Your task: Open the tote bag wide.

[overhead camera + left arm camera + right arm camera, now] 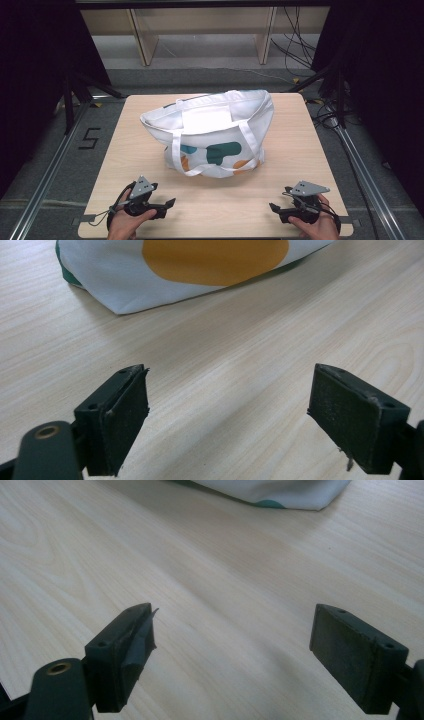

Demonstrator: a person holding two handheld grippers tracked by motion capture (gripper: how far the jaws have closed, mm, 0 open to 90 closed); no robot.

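Observation:
A white tote bag (212, 132) with teal and orange blotches stands open-mouthed in the middle of the wooden table (125, 145), its straps hanging down the front. My left gripper (167, 206) rests near the front left edge, held by a hand, jaws open and empty. In the left gripper view the bag's orange-patched corner (200, 265) lies a short way ahead of the left gripper (227, 415). My right gripper (275, 209) sits near the front right edge, open and empty. Far ahead of the right gripper (232, 655), in its own view, shows the bag's white hem (280, 492).
Bare light wood lies between both grippers and the bag. Metal rails run along the floor on either side of the table. A wooden frame (145, 35) and loose cables (300, 45) stand behind the table. A "5" mark (89, 138) is on the floor at left.

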